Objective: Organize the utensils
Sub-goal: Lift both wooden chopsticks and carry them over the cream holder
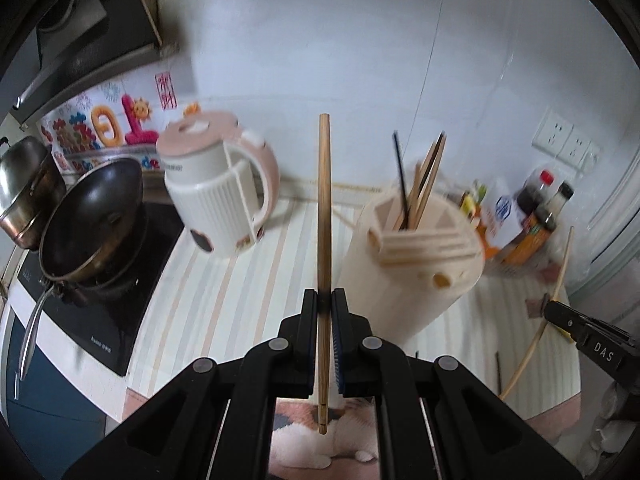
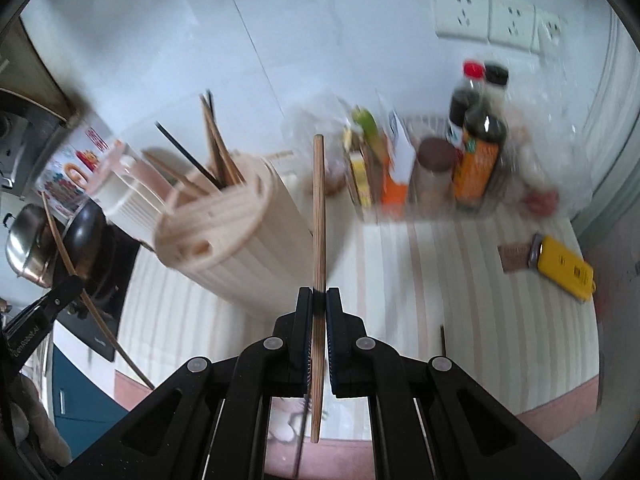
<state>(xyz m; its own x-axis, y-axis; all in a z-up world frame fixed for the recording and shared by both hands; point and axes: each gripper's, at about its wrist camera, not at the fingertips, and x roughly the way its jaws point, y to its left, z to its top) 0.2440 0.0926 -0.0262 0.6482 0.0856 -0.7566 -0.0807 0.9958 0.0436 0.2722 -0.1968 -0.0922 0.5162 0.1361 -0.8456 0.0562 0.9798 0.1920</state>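
Two wooden chopsticks, one (image 1: 324, 216) clamped in left gripper (image 1: 325, 300), other (image 2: 318, 216) in right gripper (image 2: 319, 300), each lengthwise along fingers.

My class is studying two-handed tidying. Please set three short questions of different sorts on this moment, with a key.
1. True or false: the left gripper is shut on a wooden chopstick.
2. Which does the utensil holder already contain? A) spoons B) chopsticks C) nothing
3. Fill in: the right gripper clamps its own chopstick, while the yellow object lies on the striped ____.

Key
1. True: the stick sits clamped between the fingers.
2. B: several sticks, pale and dark, stand in one compartment.
3. Countertop.
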